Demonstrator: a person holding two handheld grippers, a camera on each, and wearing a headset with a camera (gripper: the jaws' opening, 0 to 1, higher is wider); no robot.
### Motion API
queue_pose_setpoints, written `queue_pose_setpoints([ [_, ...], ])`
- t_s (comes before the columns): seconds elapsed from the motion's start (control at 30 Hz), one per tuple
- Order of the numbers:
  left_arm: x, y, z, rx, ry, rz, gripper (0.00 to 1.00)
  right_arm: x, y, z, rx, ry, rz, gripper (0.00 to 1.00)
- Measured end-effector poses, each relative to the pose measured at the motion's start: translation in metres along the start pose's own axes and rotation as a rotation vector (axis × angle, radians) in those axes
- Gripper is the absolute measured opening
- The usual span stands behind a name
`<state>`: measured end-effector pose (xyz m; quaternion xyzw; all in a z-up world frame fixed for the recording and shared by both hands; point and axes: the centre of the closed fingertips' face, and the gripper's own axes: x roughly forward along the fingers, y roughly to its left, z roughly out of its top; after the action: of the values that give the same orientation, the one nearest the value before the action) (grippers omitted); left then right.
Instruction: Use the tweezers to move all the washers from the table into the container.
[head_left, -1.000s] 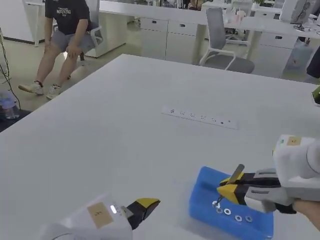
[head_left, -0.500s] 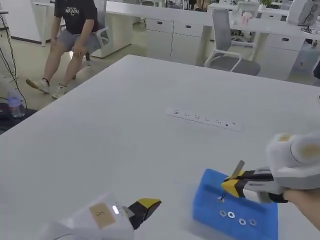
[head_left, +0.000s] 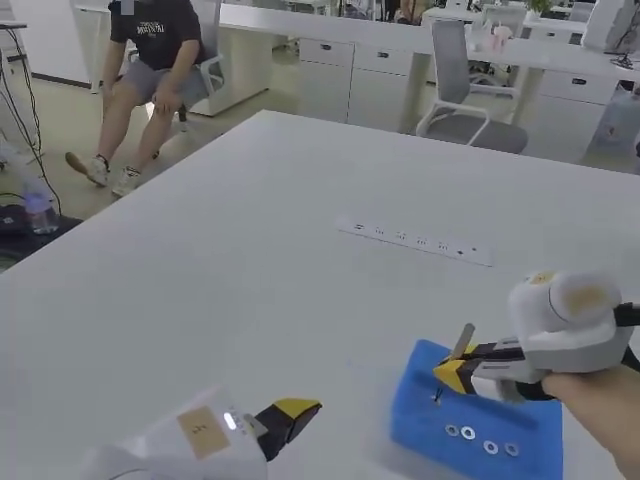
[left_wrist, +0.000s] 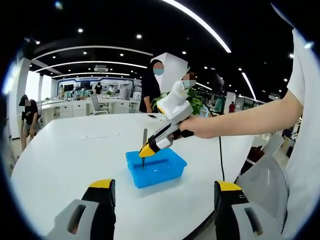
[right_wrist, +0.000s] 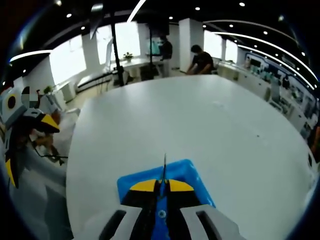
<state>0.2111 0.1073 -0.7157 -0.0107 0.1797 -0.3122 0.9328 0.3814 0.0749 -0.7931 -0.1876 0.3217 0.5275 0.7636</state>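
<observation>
Tweezers (head_left: 464, 342): clamped between the pressed-together jaws of right gripper (head_left: 450, 372); long axis near-upright, tips pointing down toward 7 o'clock, above blue container (head_left: 415, 425), 9 o'clock side. Four washers (head_left: 468, 433) inside. Left gripper (head_left: 298, 407): jaws apart.

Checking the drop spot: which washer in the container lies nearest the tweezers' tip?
The row's leftmost washer in the head view; the other three trail off rightward.

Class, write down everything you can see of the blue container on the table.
The container is an open, rectangular blue tray, plastic-looking, lying flat on the white table. Four silver washers lie in a row on its floor. The tweezers, clamped in the right gripper, point down over its left end in the head view; contact is unclear.
</observation>
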Motion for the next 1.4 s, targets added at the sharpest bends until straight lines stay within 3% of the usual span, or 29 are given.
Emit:
queue_pose_setpoints([
  [0.33, -0.004, 0.005, 0.000, -0.005, -0.002, 0.015, 0.82, 0.011, 0.008, -0.011, -0.008, 0.039, 0.006, 0.03],
  [0.57, -0.005, 0.005, -0.002, -0.007, 0.002, 0.019, 0.82, 0.012, 0.003, -0.016, -0.014, 0.048, -0.005, 0.03],
  [1.2, -0.002, 0.004, -0.004, -0.007, 0.011, 0.023, 0.82, 0.011, -0.002, -0.020, -0.013, 0.031, -0.010, 0.04],
  [1.4, -0.002, 0.004, -0.004, -0.011, 0.010, 0.024, 0.82, 0.004, -0.003, -0.017, -0.008, 0.012, -0.021, 0.04],
])
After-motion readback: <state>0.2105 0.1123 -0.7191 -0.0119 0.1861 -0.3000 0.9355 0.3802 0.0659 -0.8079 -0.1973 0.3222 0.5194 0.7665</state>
